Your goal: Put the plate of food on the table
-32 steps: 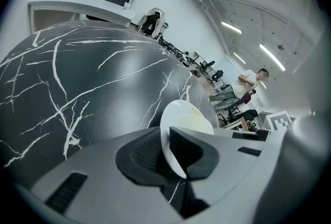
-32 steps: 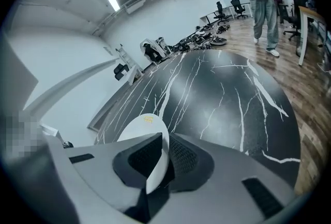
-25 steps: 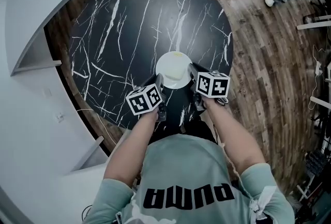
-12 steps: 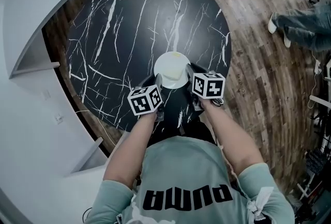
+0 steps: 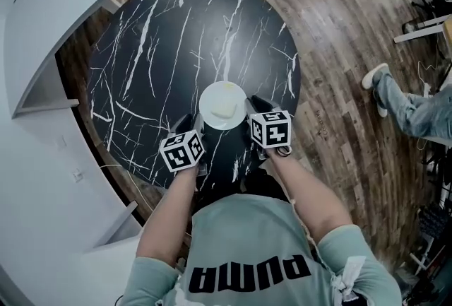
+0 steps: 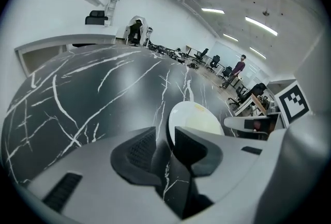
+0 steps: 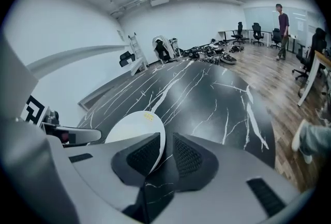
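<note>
A round white plate (image 5: 223, 105) with a pale lump of food (image 5: 226, 109) is over the near part of the black marble table (image 5: 162, 50). My left gripper (image 5: 200, 122) is shut on its left rim and my right gripper (image 5: 248, 110) on its right rim. In the left gripper view the plate (image 6: 196, 117) has its edge between the dark pads, at the left gripper (image 6: 166, 140). In the right gripper view the plate (image 7: 134, 124) has its rim in the narrow gap of the right gripper (image 7: 166, 150). I cannot tell whether the plate touches the table.
A white curved counter (image 5: 42, 36) wraps round the table's left side. Wooden floor (image 5: 339, 50) lies to the right, where a person's legs (image 5: 406, 103) stand. Office chairs and desks (image 7: 310, 57) are far off. The table's near edge (image 5: 212, 181) is at my body.
Both grippers have carried the plate forward and a little left, farther in from the table's near edge. The person on the right has walked nearer along the floor.
</note>
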`<state>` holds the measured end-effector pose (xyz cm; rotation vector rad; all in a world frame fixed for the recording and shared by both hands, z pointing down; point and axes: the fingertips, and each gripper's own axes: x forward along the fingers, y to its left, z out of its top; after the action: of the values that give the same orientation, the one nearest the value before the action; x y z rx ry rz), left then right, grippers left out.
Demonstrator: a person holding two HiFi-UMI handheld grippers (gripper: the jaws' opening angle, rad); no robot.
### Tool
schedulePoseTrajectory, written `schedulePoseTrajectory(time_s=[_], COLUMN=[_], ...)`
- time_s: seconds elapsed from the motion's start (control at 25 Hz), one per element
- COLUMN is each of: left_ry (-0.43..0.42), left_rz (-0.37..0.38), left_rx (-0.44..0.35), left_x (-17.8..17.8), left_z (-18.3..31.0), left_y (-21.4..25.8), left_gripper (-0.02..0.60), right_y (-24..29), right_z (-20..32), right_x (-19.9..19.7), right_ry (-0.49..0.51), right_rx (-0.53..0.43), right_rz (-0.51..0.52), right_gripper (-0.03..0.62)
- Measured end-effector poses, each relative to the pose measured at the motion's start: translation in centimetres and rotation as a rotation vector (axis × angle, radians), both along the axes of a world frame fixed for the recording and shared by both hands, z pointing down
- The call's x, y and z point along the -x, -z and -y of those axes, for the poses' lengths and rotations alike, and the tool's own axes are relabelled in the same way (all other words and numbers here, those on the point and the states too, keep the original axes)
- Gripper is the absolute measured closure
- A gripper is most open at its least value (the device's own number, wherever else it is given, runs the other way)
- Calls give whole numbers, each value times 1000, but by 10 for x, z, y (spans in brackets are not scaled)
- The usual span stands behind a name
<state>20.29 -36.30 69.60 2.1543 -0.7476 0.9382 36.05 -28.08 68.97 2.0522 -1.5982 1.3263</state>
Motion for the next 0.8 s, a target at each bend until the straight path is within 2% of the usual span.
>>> schedulePoseTrajectory(time_s=[0.12, 0.28, 0.36, 0.48, 0.64, 0.8], left_ry=[-15, -74, -105, -121, -112, -113], left_rz=[-24, -56, -64, -93, -132, -169], left_rx=[-70, -203, -269, -346, -403, -441], left_x=[10, 21, 25, 27, 29, 24], left_z=[-3, -27, -45, -75, -121, -159], left_y=[23, 71, 96, 131, 169, 194], left_gripper=[489, 575, 575, 575, 575, 575], right_y=[17, 54, 77, 108, 144, 168], right_z=[-7, -25, -38, -59, -94, -119], right_x=[5, 16, 21, 31, 47, 52], right_ry=[45, 109, 121, 154, 217, 221], right_rx=[-39, -130, -182, -252, -323, -380], right_rz=[-52, -118, -135, -157, -178, -163], right_gripper=[533, 558, 583, 585, 585, 585])
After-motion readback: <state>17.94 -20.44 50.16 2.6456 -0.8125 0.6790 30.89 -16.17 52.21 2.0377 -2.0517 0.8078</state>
